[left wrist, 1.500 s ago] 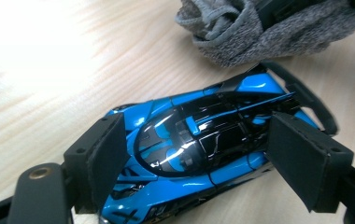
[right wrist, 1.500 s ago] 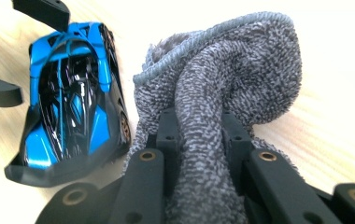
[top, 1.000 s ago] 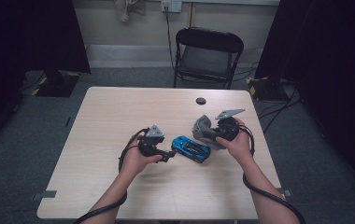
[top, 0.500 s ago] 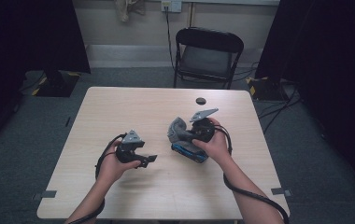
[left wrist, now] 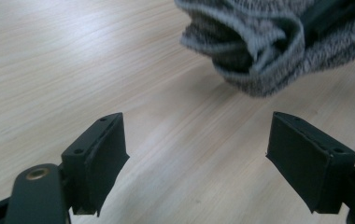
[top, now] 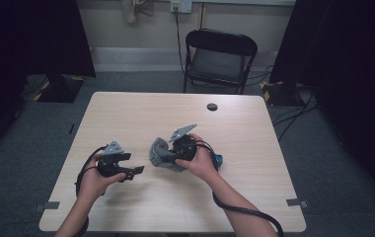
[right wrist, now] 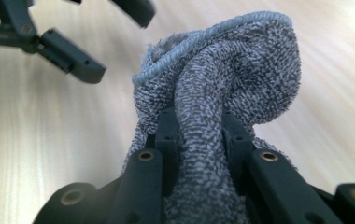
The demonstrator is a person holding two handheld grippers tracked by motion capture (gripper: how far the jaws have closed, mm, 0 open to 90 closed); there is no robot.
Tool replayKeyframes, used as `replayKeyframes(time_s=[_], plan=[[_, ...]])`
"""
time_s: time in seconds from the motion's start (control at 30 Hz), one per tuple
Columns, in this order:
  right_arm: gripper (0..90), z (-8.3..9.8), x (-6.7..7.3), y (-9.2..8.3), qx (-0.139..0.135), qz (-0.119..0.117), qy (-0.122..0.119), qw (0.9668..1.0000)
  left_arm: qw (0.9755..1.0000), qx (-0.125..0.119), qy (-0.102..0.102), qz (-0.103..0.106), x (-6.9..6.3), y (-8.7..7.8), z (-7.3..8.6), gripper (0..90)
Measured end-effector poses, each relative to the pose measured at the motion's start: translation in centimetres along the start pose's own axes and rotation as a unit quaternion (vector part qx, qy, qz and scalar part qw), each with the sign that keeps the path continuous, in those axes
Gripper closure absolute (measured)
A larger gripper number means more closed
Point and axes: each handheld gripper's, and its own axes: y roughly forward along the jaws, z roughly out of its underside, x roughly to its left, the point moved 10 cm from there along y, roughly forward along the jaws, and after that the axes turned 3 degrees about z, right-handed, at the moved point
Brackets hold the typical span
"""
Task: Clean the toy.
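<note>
Both hands slid toward the left side of the high view since the earlier frames. Right gripper [top: 168, 153] carried the grey towel [top: 161, 154] across with it; the blue toy car [top: 217, 159], which was between the hands before, now peeks out just behind the right hand [top: 200, 160]. Left gripper [top: 133, 170] moved toward the table's [top: 141, 113] left edge, sits low over the wood, jaws spread with nothing between them. Right jaws are pressed together on a bunched fold of towel, which bulges out past the tips in the right gripper view [right wrist: 222, 93]. Towel hangs just beside the left gripper's tips, not touching. Small black disc [top: 212, 106] lies near the far edge, well apart.
</note>
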Motion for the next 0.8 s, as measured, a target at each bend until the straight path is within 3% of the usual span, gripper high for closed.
replayKeyframes(time_s=[0.23, 0.53, 0.67, 0.8], plan=[[73.2, -0.1, 2.4, 2.6, 0.012, -0.026, -0.019, 0.9994, 0.9999, -0.003, -0.004, -0.012, 0.7, -0.8, 0.9, 19.5], [71.7, 0.8, 3.8, 4.5, 0.036, -0.036, -0.033, 0.9982, 0.9998, -0.010, -0.008, -0.016, 1.1, -1.3, 1.2, 19.5], [65.7, 1.0, 4.1, 4.8, 0.037, -0.041, -0.032, 0.9979, 0.9997, -0.015, -0.006, -0.018, 1.2, -1.5, 0.9, 19.8], [49.9, 0.9, 4.2, 4.8, 0.040, -0.039, -0.031, 0.9980, 0.9996, -0.021, -0.005, -0.019, 1.3, -1.7, 0.7, 19.8]])
